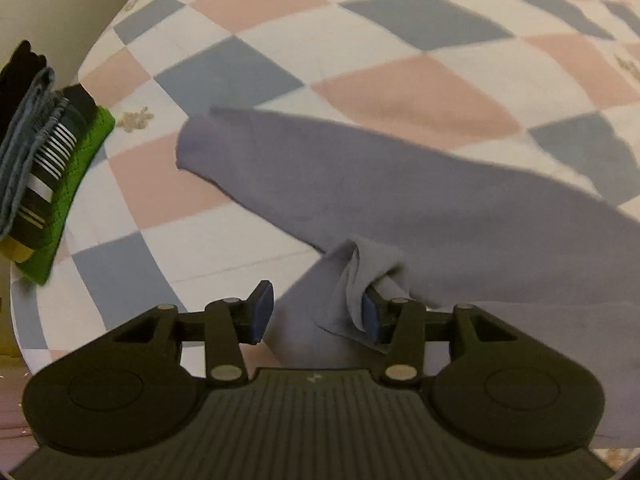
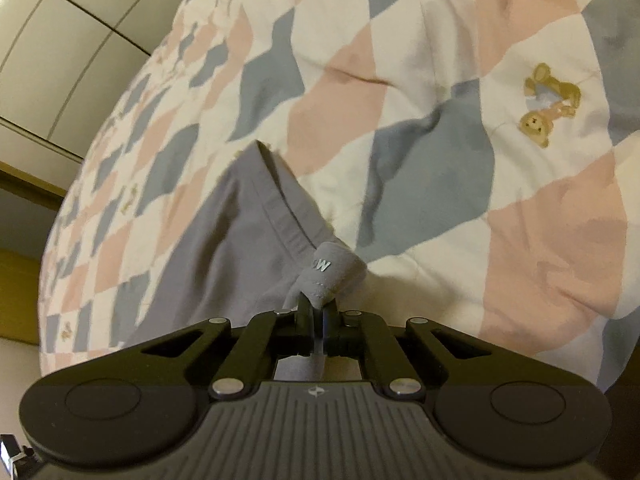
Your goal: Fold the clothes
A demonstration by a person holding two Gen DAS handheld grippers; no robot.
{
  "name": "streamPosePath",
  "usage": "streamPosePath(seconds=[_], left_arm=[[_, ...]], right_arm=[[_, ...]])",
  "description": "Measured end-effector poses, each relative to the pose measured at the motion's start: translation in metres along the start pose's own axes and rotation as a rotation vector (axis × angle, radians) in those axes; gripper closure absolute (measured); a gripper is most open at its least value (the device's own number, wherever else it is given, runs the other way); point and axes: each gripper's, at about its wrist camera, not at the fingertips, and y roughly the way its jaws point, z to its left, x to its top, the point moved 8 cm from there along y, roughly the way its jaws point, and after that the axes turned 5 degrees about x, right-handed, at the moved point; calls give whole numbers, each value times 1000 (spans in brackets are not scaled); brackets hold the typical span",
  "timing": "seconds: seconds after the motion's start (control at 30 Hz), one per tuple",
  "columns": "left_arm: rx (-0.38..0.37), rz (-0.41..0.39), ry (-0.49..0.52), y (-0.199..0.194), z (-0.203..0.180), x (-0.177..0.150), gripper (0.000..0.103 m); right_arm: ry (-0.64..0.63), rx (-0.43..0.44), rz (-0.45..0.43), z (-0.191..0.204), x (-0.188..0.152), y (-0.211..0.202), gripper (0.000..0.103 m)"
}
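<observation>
Left gripper [image 1: 316, 312]: jaws wide apart, grey garment [image 1: 420, 200] spread ahead over the checked quilt [image 1: 248, 72], a bunched fold draped on the right-hand finger [image 1: 370, 316]. Only in this view: pile of folded clothes [image 1: 44, 168] far off to the left. Right gripper [image 2: 316, 326]: pinched tight on a hem of the garment [image 2: 240, 240], which trails ahead and leftward. Only here: bear print [image 2: 548, 104] ahead to the right, wall panels [image 2: 60, 40] beyond.

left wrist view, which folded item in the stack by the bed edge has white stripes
The dark folded garment, sandwiched between the blue denim and the green piece; only it has white stripes.
</observation>
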Motion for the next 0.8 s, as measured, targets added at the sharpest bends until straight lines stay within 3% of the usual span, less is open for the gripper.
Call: streamPosePath(seconds=[0.07,0.17,0.27,0.33,0.43,0.57,0.67,0.77,0.8], left_arm=[[-55,-12,-67,-8,9,-9,39],[-83,-34,-185,-19,41,-27,37],[-128,26,-316,-9,65,-58,38],[-134,45,-340,-1,68,-72,41],[-237,35,-451,7,69,-76,44],[-308,-32,-374,-4,48,-38,45],[-438,-124,-403,-27,43,-8,36],[-432,-170,-447,-35,58,-9,37],[-409,-149,-460,-30,63,-18,38]], right_arm=[[9,-7,1,-6,-3,1,96],[30,-13,3,-11,-6,5,95],[29,-21,6,-11,-9,10,93],[26,-29,6,-10,-10,11,93],[9,-39,8,-7,-9,12,92],[-12,-56,5,-5,-8,14,93],[-16,-70,0,-3,-10,15,92],[-8,-79,-3,-3,-14,16,90],[-4,-81,-4,-4,-15,16,90]])
